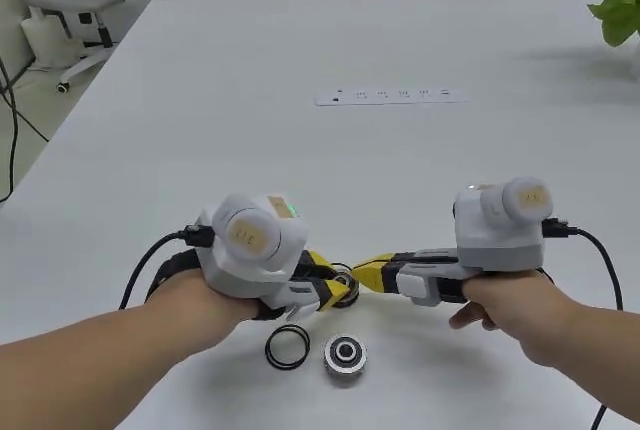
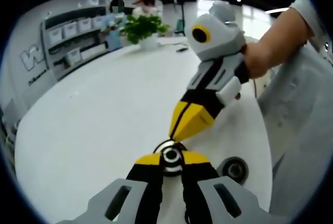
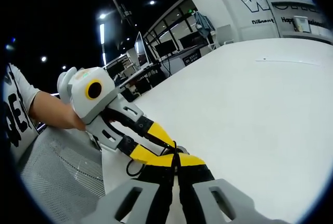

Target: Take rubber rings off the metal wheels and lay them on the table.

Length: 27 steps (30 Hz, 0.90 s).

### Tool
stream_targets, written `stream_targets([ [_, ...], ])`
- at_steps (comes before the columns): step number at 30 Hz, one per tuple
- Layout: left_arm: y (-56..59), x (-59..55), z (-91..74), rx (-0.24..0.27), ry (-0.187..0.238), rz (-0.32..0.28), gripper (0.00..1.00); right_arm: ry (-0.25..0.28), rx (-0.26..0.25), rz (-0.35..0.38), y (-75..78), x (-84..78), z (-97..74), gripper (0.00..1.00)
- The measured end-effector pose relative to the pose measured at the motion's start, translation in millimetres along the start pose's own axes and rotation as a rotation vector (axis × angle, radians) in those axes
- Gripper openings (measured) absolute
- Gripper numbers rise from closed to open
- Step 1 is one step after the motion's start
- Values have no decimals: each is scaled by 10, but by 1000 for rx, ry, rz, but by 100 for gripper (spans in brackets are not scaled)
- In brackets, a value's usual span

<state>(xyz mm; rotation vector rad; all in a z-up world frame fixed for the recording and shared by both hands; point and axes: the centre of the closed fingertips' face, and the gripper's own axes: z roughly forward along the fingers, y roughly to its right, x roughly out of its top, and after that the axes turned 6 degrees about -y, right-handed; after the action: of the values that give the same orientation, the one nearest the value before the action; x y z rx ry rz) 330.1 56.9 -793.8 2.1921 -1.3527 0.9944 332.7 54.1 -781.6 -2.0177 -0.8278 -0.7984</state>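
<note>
Loose ring (image 1: pixel 287 347) and bare wheel (image 1: pixel 345 355) are lying aside; left gripper (image 1: pixel 332 289) is clamping another wheel (image 2: pixel 171 156) steady, right gripper (image 2: pixel 180 129) seemingly pinching its ring (image 2: pixel 160 148) closed-jawed.

The left hand-held gripper (image 1: pixel 333 291) and right hand-held gripper (image 1: pixel 364 275) are held tip to tip over the white bench (image 1: pixel 300 150). A metal wheel (image 1: pixel 345 284) is gripped at the left one's yellow tips. A black rubber ring (image 1: pixel 288 347) and a second wheel (image 1: pixel 345 355) are laid side by side just below.
</note>
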Motion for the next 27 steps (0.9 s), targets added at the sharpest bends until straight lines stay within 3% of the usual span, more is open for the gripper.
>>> stream_targets([
  [13,2,5,3,-14,8,-29,14,3,8,3,-34,9,14,0],
  [16,-1,7,-2,-20,10,-66,14,4,11,2,-48,13,13,0],
  [27,-15,24,-105,-19,26,-59,14,14,26,3,-88,49,13,0],
])
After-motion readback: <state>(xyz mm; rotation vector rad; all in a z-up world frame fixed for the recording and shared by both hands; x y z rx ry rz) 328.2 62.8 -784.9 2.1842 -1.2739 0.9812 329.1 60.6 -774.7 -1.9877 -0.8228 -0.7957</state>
